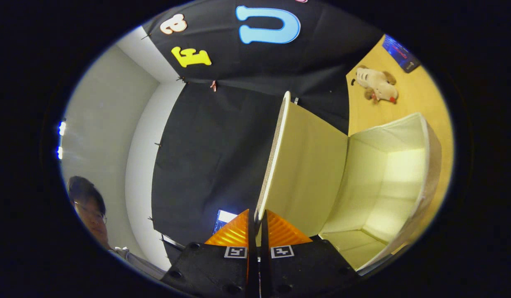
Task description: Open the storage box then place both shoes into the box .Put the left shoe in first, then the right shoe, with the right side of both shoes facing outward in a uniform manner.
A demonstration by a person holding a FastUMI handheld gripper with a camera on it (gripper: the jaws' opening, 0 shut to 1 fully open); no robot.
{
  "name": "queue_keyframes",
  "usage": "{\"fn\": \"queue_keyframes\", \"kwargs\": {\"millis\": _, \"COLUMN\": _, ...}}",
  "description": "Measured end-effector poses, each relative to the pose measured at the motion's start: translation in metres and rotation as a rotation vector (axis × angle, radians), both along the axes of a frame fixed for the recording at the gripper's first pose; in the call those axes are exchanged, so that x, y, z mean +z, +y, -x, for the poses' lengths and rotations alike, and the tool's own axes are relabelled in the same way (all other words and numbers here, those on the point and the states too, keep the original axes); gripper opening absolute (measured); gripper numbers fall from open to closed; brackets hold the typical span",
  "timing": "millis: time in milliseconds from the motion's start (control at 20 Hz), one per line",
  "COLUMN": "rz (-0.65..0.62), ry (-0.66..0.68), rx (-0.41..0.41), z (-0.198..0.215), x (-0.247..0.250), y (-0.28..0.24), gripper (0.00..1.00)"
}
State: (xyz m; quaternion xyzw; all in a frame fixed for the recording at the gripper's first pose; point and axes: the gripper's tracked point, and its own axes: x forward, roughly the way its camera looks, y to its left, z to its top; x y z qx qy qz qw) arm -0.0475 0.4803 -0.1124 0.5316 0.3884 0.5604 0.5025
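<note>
The gripper (255,215) is holding the lid (305,165) of the storage box (404,182) by its edge, its two fingers (234,231) pressing close together on the thin rim, with only a narrow gap between them. The lid is standing swung open, its pale inner face turning toward the box's mouth. The box is lying just beside the fingers with its opening facing the camera, showing pale fabric walls and a bare inside. It is resting on a wooden table (421,99). Beyond the box, a stuffed toy animal (377,85) is lying on the table, well apart from the box, and a dark flat object (400,53) is sitting near the table's far end. A person (89,207) is standing off to the side, by the pale wall (102,116)
</note>
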Motion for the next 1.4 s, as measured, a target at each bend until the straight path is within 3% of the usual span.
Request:
{"fn": "queue_keyframes", "kwargs": {"millis": 300, "rz": 0.058, "ry": -0.058, "rx": 0.048, "z": 0.006, "x": 0.01, "y": 0.082, "gripper": 0.06}}
{"fn": "queue_keyframes", "kwargs": {"millis": 400, "rz": 0.094, "ry": -0.09, "rx": 0.062, "z": 0.011, "x": 0.007, "y": 0.105, "gripper": 0.12}}
{"fn": "queue_keyframes", "kwargs": {"millis": 550, "rz": 0.194, "ry": -0.176, "rx": 0.082, "z": 0.016, "x": -0.008, "y": 0.131, "gripper": 0.37}}
{"fn": "queue_keyframes", "kwargs": {"millis": 700, "rz": 0.306, "ry": -0.274, "rx": 0.088, "z": 0.017, "x": -0.03, "y": 0.138, "gripper": 0.86}}
{"fn": "queue_keyframes", "kwargs": {"millis": 750, "rz": 0.349, "ry": -0.297, "rx": 0.081, "z": 0.014, "x": -0.04, "y": 0.135, "gripper": 0.94}}
{"fn": "queue_keyframes", "kwargs": {"millis": 1050, "rz": 0.457, "ry": -0.332, "rx": -0.016, "z": -0.018, "x": -0.05, "y": 0.076, "gripper": 0.96}}
{"fn": "queue_keyframes", "kwargs": {"millis": 1200, "rz": 0.494, "ry": -0.355, "rx": -0.118, "z": -0.038, "x": -0.046, "y": 0.012, "gripper": 0.96}}
{"fn": "queue_keyframes", "kwargs": {"millis": 1400, "rz": 0.671, "ry": -0.423, "rx": -0.285, "z": -0.077, "x": -0.07, "y": -0.089, "gripper": 0.96}}
